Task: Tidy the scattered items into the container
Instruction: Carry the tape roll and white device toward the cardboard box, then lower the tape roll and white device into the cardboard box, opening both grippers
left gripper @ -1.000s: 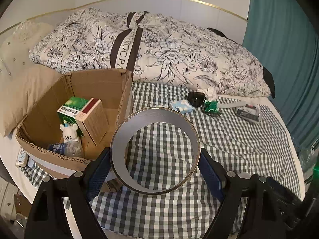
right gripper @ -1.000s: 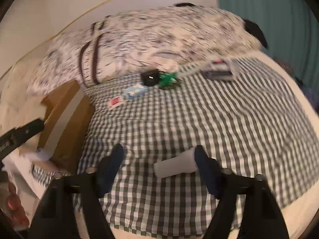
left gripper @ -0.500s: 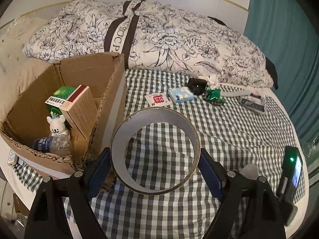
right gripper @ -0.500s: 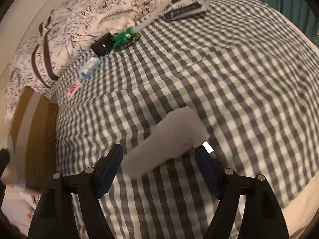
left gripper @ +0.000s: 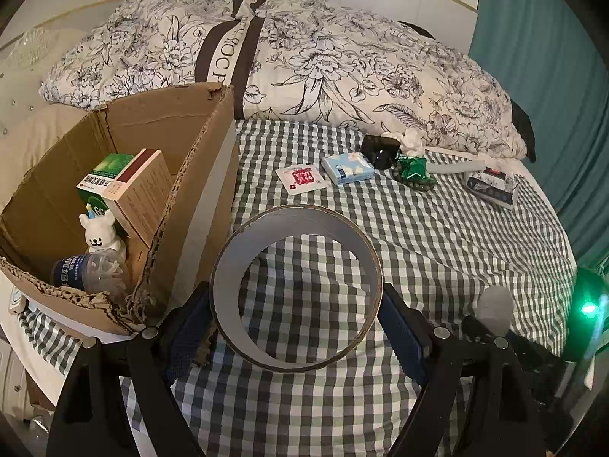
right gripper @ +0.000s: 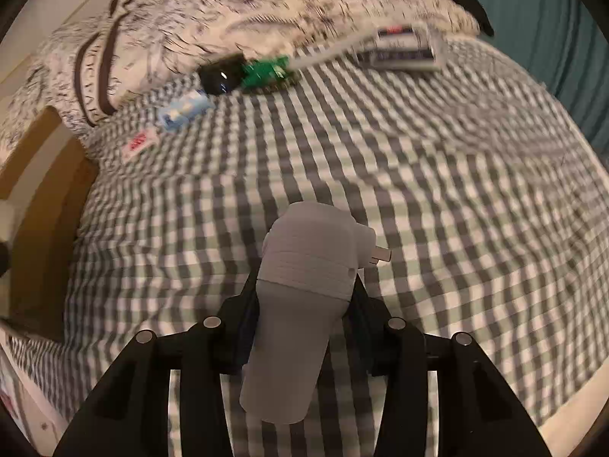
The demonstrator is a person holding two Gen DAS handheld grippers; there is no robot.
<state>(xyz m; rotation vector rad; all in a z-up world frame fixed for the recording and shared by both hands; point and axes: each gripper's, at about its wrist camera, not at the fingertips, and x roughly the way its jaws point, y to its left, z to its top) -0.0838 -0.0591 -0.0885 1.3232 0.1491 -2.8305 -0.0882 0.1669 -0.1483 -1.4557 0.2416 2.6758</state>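
Closest in, the left gripper [left gripper: 297,327] has its blue pads pressed against both sides of a tape roll [left gripper: 297,293], held upright so the checked bedsheet [left gripper: 437,247] shows through its hollow; the right gripper [right gripper: 304,304] is clamped narrowly on a grey plug adapter [right gripper: 304,285], whose metal prong sticks out to the right of the fingers, above the sheet.

Just to the left of the tape roll stands the cardboard box [left gripper: 190,190], open at the top; inside it already lie a crushed plastic bottle [left gripper: 87,270], a white bear figure [left gripper: 99,230], a tan carton [left gripper: 139,190] and a green box [left gripper: 101,179].

Farther ahead of the left gripper, still loose on the sheet, sit a red-and-white sachet [left gripper: 302,179], a blue tissue pack [left gripper: 348,167], a black object [left gripper: 380,151], a green wrapper [left gripper: 413,169] with beads beside it, a white tube [left gripper: 456,166] and, furthest right, a patterned pack [left gripper: 491,186]; beyond them the floral duvet [left gripper: 304,61] is bunched up.

I judge the job roughly half done: four things boxed, two in hand awaiting the drop, about six left to fetch.
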